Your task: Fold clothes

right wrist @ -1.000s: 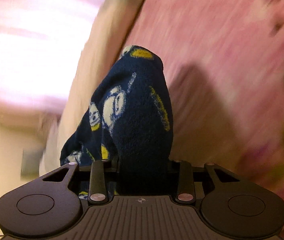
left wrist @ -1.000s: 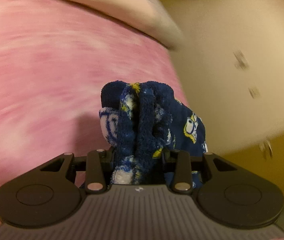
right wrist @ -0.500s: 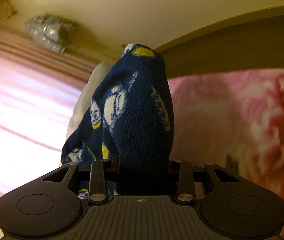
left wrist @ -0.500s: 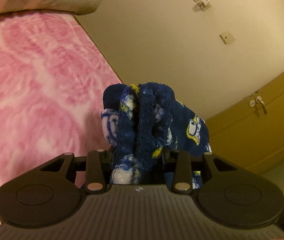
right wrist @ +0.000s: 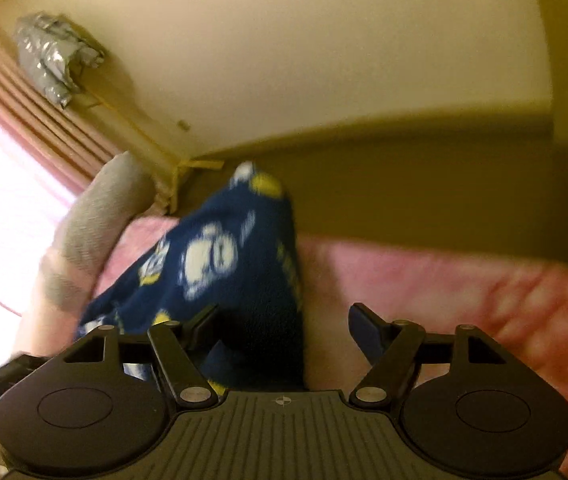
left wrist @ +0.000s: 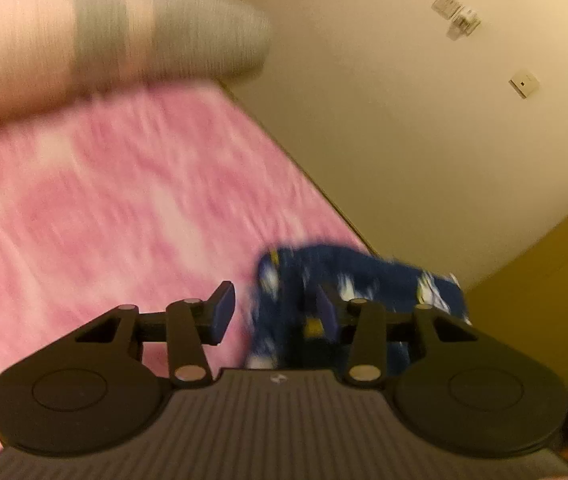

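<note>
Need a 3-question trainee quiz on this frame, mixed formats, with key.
1. True or false: both the left gripper and the right gripper stand open.
2. The blue garment lies over: A) a pink blanket B) a bare wooden floor C) a glass table
3. Fill in: in the left wrist view, the garment sits against the gripper's ____ finger.

Key: 1 true; 2 A; 3 right

You are looking at a navy fleece garment [left wrist: 347, 276] printed with white and yellow cartoon figures. It is bunched and blurred, lying at the pink bedspread's edge. From your right wrist view, the garment [right wrist: 224, 264] rises in a crumpled peak.
</note>
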